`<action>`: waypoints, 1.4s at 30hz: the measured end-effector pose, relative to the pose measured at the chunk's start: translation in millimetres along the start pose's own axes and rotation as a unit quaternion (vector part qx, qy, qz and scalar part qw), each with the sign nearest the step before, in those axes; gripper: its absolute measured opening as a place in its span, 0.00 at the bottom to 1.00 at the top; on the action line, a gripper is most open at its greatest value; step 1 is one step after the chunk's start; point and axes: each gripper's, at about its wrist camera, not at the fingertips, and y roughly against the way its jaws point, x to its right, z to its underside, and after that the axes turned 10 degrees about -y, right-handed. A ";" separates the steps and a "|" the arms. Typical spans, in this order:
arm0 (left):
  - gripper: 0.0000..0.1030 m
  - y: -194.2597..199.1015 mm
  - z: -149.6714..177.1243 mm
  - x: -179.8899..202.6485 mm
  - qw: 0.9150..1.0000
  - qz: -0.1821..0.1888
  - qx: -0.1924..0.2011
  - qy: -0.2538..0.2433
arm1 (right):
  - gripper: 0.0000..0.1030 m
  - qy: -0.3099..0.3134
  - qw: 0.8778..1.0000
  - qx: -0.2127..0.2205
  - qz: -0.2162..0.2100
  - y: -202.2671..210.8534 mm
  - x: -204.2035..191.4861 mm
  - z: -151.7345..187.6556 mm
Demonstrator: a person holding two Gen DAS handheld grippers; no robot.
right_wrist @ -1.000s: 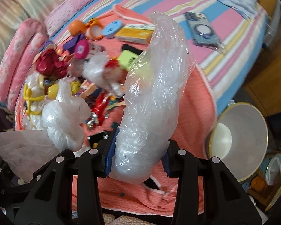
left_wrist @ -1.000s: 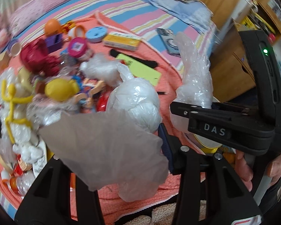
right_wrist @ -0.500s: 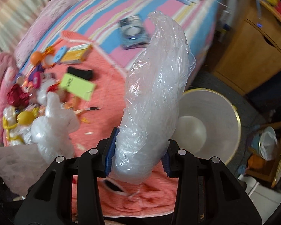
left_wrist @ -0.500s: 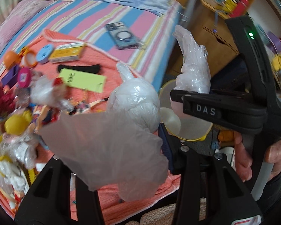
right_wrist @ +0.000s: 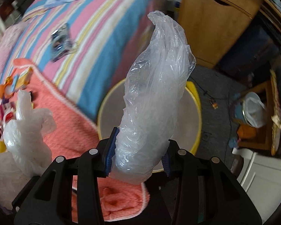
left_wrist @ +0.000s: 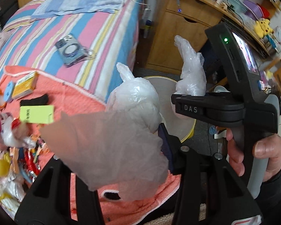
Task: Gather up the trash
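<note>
Beside a bed with a pink, blue and yellow striped cover, we hold two grippers, each clamped on one piece of plastic. Our right gripper pinches a clear crumpled bag between its blue pads; the bag stands upright, directly over the one round yellow-rimmed bin on the floor. Our left gripper is closed on a white bundle of plastic, with a cloudy sheet hanging blurred in front of its fingers. In the left view the right gripper's black body sits just beside it, and one hand wraps its handle.

Outward on the bed lies one coral blanket carrying one lime-green card, one black strip, one yellow box and a heap of small toys and wrappers too jumbled for us to count. Farther up the striped cover rests one phone case. Past the bin stands a wooden cabinet.
</note>
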 end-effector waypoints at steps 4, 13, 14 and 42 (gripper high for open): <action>0.42 -18.2 -12.0 12.6 1.000 0.006 -0.006 -0.018 | 0.40 -0.027 1.000 0.004 0.007 0.3 19.2 -7.2; 0.52 -35.2 -24.8 31.4 0.999 -0.004 0.005 -0.051 | 0.65 -0.049 0.999 0.018 0.002 4.2 29.5 -20.2; 0.53 -35.2 -24.9 31.7 0.999 -0.004 0.007 -0.052 | 0.65 -0.049 0.999 0.018 0.001 3.5 30.4 -20.5; 0.55 -1.0 23.3 -57.6 0.997 -0.056 0.015 0.053 | 0.65 0.076 0.997 -0.020 -0.024 -13.2 -85.9 1.9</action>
